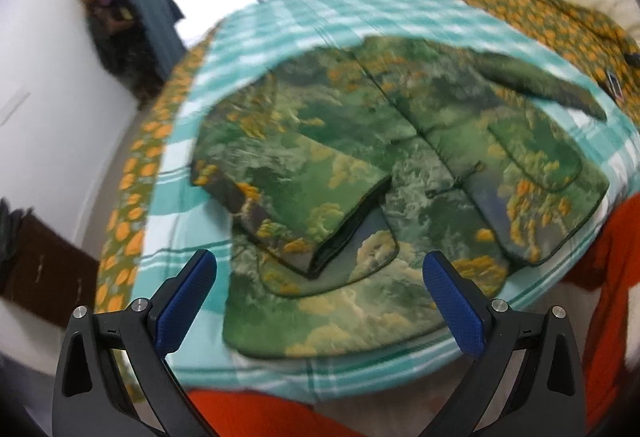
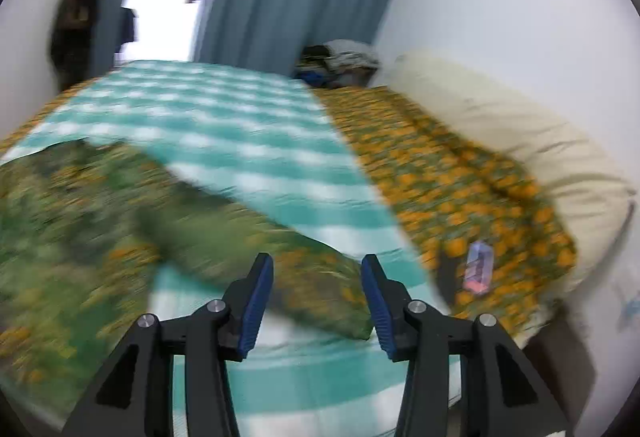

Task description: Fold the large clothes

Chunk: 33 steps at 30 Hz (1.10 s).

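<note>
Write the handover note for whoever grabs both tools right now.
Left tool: open, empty, hovering over the jacket's near hem.
Right tool: open, empty, its tips either side of the far sleeve's cuff; not gripping.
Jacket lies front up on the checked sheet. One sleeve is already folded across the front; the other is stretched out to the side.
Left to do: grip that cuff, fold the sleeve in, then fold the body.

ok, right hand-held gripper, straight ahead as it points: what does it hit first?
Probably the jacket sleeve: its cuff end lies between the open fingers of the right hand-held gripper, on the checked sheet. The frame is blurred, so depth is uncertain.
</note>
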{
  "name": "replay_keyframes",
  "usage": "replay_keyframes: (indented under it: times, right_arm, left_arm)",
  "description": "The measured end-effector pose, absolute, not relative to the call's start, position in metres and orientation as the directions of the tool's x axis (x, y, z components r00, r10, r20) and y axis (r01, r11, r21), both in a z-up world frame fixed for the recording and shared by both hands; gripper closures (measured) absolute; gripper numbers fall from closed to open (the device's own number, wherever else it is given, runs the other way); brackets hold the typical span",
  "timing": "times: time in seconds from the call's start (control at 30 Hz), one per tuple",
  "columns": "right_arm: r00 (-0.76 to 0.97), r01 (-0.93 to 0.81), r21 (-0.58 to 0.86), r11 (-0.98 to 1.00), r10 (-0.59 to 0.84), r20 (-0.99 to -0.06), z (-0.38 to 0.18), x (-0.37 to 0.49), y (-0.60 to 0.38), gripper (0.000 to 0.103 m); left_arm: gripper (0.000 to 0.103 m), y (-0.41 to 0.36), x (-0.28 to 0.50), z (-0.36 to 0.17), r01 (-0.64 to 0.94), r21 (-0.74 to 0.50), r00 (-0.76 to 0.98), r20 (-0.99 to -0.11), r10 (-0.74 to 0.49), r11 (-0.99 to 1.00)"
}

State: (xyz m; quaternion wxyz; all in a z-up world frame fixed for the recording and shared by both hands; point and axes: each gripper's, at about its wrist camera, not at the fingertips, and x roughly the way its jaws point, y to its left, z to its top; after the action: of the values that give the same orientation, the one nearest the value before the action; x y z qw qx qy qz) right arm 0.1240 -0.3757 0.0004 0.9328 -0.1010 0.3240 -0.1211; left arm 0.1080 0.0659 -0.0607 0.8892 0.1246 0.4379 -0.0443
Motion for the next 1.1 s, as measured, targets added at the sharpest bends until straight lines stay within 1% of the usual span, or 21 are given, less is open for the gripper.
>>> replay_keyframes:
  times: [0.1,0.17,0.23,0.3,0.33,0.37,0.4,0.43,0.47,0.5,0.53,0.67,0.73,0.8,0.87,0.9,0.97,1.0,1.03,1.07,1.1]
  right_arm:
    - [0.77,0.027,-0.135,0.991,-0.106,-0.63,-0.031,0.088,-0.323,0.055]
    - [0.754,-0.032,-0.047,0.998,-0.007,-0.657,-0.053,0.067,-0.296,0.055]
    - [0.734,-0.068,0.026,0.997,0.068,-0.676,-0.075,0.058,-0.268,0.055]
    - [0.714,-0.1,0.07,0.993,0.121,-0.69,-0.087,0.046,-0.243,0.055]
    - [0.698,-0.13,0.089,0.988,0.155,-0.699,-0.094,0.039,-0.23,0.055]
    - [0.68,-0.162,0.093,0.982,0.179,-0.711,-0.098,0.036,-0.221,0.055]
    - [0.667,-0.191,0.087,0.978,0.194,-0.719,-0.1,0.035,-0.213,0.055]
    - [0.66,-0.227,0.059,0.972,0.198,-0.725,-0.102,0.029,-0.201,0.055]
    - [0.663,-0.249,0.028,0.968,0.192,-0.723,-0.102,0.024,-0.192,0.055]
    - [0.672,-0.278,-0.006,0.96,0.191,-0.716,-0.1,0.02,-0.185,0.055]
    - [0.679,-0.296,-0.022,0.955,0.194,-0.708,-0.098,0.016,-0.179,0.055]
    - [0.713,-0.316,-0.048,0.948,0.204,-0.671,-0.092,0.016,-0.173,0.055]
    - [0.718,-0.317,-0.042,0.947,0.211,-0.663,-0.091,0.018,-0.175,0.055]
    - [0.725,-0.317,-0.042,0.948,0.213,-0.655,-0.09,0.019,-0.175,0.055]
    - [0.731,-0.312,-0.039,0.949,0.213,-0.648,-0.087,0.016,-0.176,0.055]
    - [0.732,-0.309,-0.033,0.95,0.215,-0.646,-0.087,0.017,-0.176,0.055]
    - [0.729,-0.304,-0.021,0.953,0.218,-0.649,-0.087,0.018,-0.179,0.055]
    - [0.726,-0.3,-0.012,0.954,0.22,-0.652,-0.088,0.02,-0.18,0.055]
    - [0.723,-0.296,-0.006,0.955,0.22,-0.654,-0.088,0.021,-0.181,0.055]
    - [0.721,-0.29,0.0,0.957,0.219,-0.657,-0.089,0.023,-0.182,0.055]
    - [0.72,-0.283,0.007,0.959,0.218,-0.659,-0.089,0.022,-0.184,0.055]
  left_arm:
    - [0.0,0.06,0.137,-0.085,0.264,0.203,0.568,-0.823,0.018,0.943]
    - [0.0,0.053,0.157,-0.106,0.314,0.253,0.55,-0.834,0.042,0.915]
    - [0.001,0.052,0.174,-0.122,0.324,0.291,0.534,-0.842,0.08,0.9]
    - [0.002,0.056,0.192,-0.139,0.319,0.284,0.499,-0.862,0.095,0.904]
    - [0.006,0.059,0.2,-0.145,0.311,0.267,0.48,-0.872,0.092,0.912]
    - [0.008,0.065,0.208,-0.152,0.3,0.227,0.451,-0.89,0.072,0.926]
    - [0.016,0.069,0.211,-0.155,0.294,0.189,0.434,-0.9,0.045,0.937]
    - [0.03,0.074,0.213,-0.158,0.287,0.146,0.422,-0.907,0.012,0.947]
    - [0.04,0.078,0.213,-0.158,0.284,0.105,0.416,-0.909,-0.023,0.953]
    - [0.069,0.083,0.211,-0.157,0.282,0.065,0.416,-0.908,-0.061,0.957]
    - [0.09,0.087,0.209,-0.154,0.275,0.038,0.421,-0.903,-0.085,0.961]
    - [0.092,0.114,0.2,-0.118,0.203,-0.014,0.495,-0.861,-0.115,0.979]
    - [0.092,0.146,0.193,-0.084,0.135,-0.042,0.554,-0.825,-0.111,0.99]
    - [0.092,0.184,0.186,-0.054,0.057,-0.064,0.607,-0.79,-0.085,0.996]
    - [0.092,0.226,0.179,-0.029,-0.033,-0.07,0.653,-0.757,-0.032,0.997]
    - [0.091,0.252,0.174,-0.015,-0.096,-0.056,0.671,-0.741,0.023,0.994]
    - [0.082,0.301,0.165,0.001,-0.239,-0.023,0.679,-0.719,0.15,0.971]
    - [0.071,0.33,0.157,0.007,-0.332,-0.01,0.667,-0.71,0.226,0.943]
    - [0.066,0.354,0.15,0.01,-0.414,-0.002,0.651,-0.7,0.294,0.91]
    - [0.065,0.376,0.14,0.012,-0.489,0.0,0.631,-0.691,0.353,0.872]
    - [0.06,0.398,0.126,0.012,-0.553,-0.019,0.609,-0.691,0.389,0.833]
